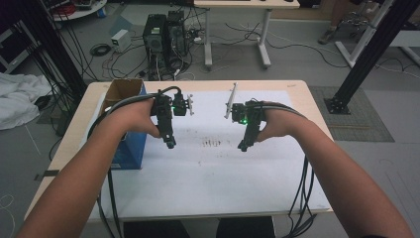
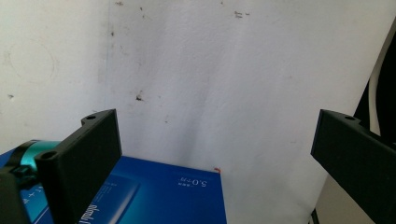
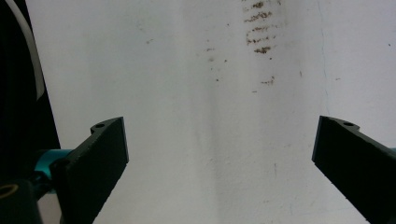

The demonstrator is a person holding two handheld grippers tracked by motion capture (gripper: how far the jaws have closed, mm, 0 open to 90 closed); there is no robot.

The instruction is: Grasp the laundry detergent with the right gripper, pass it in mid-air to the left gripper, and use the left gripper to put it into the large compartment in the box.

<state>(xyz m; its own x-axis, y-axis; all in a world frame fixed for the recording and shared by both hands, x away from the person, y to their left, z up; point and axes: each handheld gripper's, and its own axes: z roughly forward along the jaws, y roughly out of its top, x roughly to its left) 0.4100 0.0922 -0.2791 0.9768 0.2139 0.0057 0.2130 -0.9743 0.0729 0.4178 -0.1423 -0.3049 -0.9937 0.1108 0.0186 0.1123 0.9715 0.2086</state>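
A person's hands hold both grippers above a white sheet (image 1: 213, 168) spread over the wooden table (image 1: 302, 94). My left gripper (image 1: 170, 141) hangs just right of a blue box (image 1: 130, 148) whose cardboard top is open. In the left gripper view its jaws (image 2: 217, 121) stand wide apart with nothing between them, and the blue box (image 2: 163, 196) lies below them. My right gripper (image 1: 243, 145) hovers right of centre. The right gripper view shows it open (image 3: 222, 126) and empty over the stained sheet (image 3: 210, 154).
Brown smudges (image 1: 213, 143) mark the sheet between the two grippers. Cables (image 1: 302, 188) trail from the grippers over the table's near edge. Behind the table stand computer towers (image 1: 166, 37) and a desk's legs (image 1: 265, 34). A black frame post (image 1: 366, 54) stands at the right.
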